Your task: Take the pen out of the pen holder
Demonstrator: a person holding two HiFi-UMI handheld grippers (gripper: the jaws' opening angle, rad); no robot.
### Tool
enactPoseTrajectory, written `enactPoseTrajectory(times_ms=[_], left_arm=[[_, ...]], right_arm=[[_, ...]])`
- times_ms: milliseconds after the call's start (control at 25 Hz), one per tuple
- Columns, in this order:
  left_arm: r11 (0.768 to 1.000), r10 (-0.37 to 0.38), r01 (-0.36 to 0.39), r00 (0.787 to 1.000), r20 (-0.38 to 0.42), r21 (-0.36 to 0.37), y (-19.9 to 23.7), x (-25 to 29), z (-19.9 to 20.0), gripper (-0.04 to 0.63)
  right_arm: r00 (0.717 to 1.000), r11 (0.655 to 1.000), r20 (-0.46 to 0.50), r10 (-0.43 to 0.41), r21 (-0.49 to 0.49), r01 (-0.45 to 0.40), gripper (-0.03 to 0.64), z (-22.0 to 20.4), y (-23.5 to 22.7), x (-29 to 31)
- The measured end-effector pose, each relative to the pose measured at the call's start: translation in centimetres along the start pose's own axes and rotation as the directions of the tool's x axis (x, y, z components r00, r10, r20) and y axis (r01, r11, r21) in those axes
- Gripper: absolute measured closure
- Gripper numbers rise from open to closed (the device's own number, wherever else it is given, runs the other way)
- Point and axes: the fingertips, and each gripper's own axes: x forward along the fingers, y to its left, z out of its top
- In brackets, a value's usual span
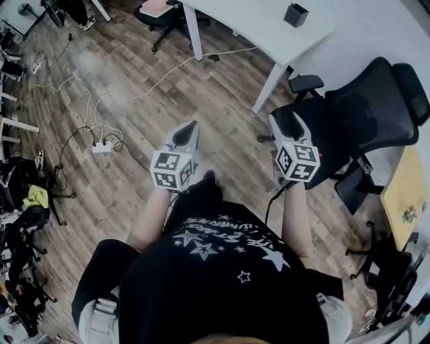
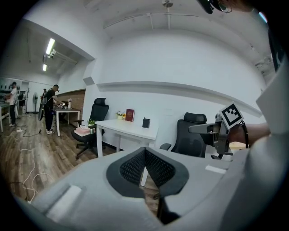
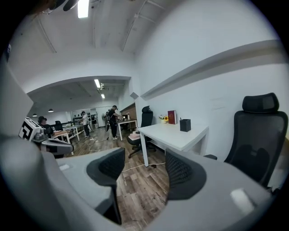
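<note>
Closest in, the left gripper [image 1: 192,127] is held out with its pads pressed together on nothing. The right gripper [image 1: 286,123] beside it gapes wide, only wood floor showing between its jaws. Neither is near the task's thing. The dark pen holder [image 1: 295,14] stands well ahead on the white desk [image 1: 269,30], toward the wall. The pen is perhaps the thin sliver above its rim, too small to be sure.

The step in hand looks like the approach. It is done well by bringing the open right gripper down from above, closing on the shaft clear of the rim, and lifting straight up so the holder does not tip.

A black office chair [image 1: 366,111] crowds the right side, and its armrest and the desk's corner are the edges to clear. A white cable [image 1: 168,77] trails underfoot, while the floor to the left lies open.
</note>
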Motion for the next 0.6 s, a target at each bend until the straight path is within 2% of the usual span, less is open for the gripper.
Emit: enactPoseTrajectory(times_ms=[320, 600], left_arm=[[0.992, -0.121, 0.122, 0.992, -0.039, 0.022, 7.0, 6.6, 2.8, 0.586], [0.991, -0.133, 0.133, 0.991, -0.031, 0.01, 10.5, 8.5, 3.0, 0.586]], right_arm=[[0.993, 0.993, -0.011, -0.116, 0.025, 0.117, 0.333, 3.9, -0.9, 8.5], [0.988, 0.988, -0.005, -0.155, 0.0, 0.155, 0.333, 5.3, -1.7, 11.1]])
